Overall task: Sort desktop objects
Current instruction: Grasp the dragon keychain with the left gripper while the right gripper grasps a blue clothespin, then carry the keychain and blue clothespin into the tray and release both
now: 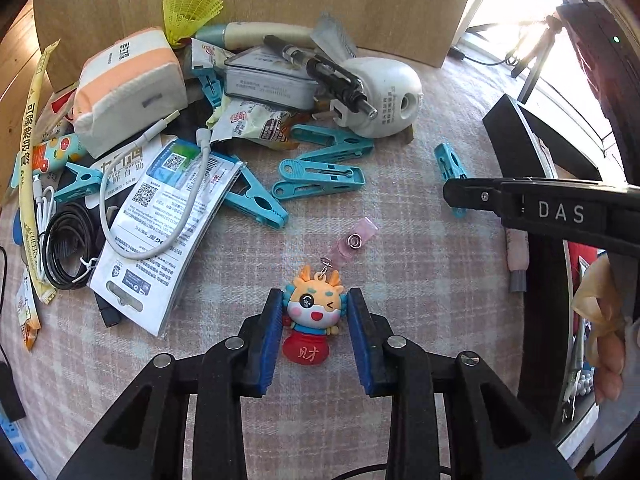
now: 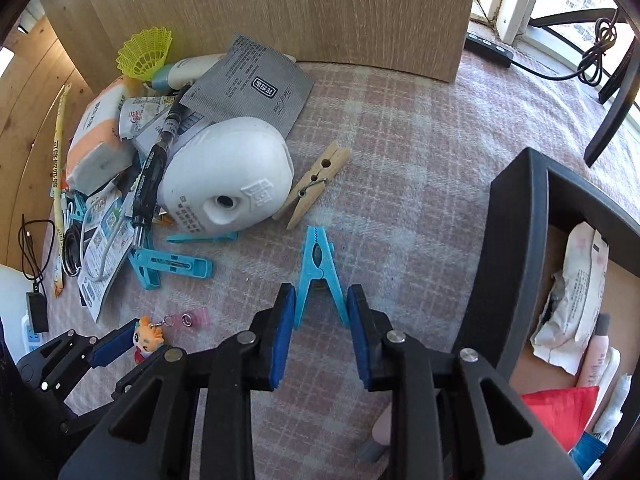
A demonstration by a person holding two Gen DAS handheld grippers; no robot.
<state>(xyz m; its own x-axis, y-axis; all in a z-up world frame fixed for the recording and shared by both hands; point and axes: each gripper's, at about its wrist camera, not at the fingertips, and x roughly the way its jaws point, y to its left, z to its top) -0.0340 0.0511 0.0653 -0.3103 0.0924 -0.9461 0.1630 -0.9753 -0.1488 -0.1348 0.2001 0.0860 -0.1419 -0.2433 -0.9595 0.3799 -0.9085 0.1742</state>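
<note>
A cartoon dragon keychain (image 1: 314,312) with a red pouch and a pink strap lies on the checked cloth. My left gripper (image 1: 315,294) points down over it, its blue pads touching both sides of the dragon's head. A blue clothespin (image 2: 319,272) lies with its two handles toward me. My right gripper (image 2: 320,288) straddles those handles, and each pad rests against one of them. In the right wrist view the keychain (image 2: 147,336) shows at the lower left beside a left-gripper finger (image 2: 116,342). The same clothespin (image 1: 450,164) shows beside the right gripper's finger (image 1: 472,196) in the left wrist view.
A heap fills the left: a white rounded device (image 2: 228,184), black pen (image 2: 154,168), yellow shuttlecock (image 2: 144,54), tissue pack (image 1: 128,88), several blue clothespins (image 1: 320,180), cables and packets. A wooden clothespin (image 2: 314,184) lies apart. A black bin (image 2: 516,208) with items stands right. A wooden panel (image 2: 280,8) rises behind.
</note>
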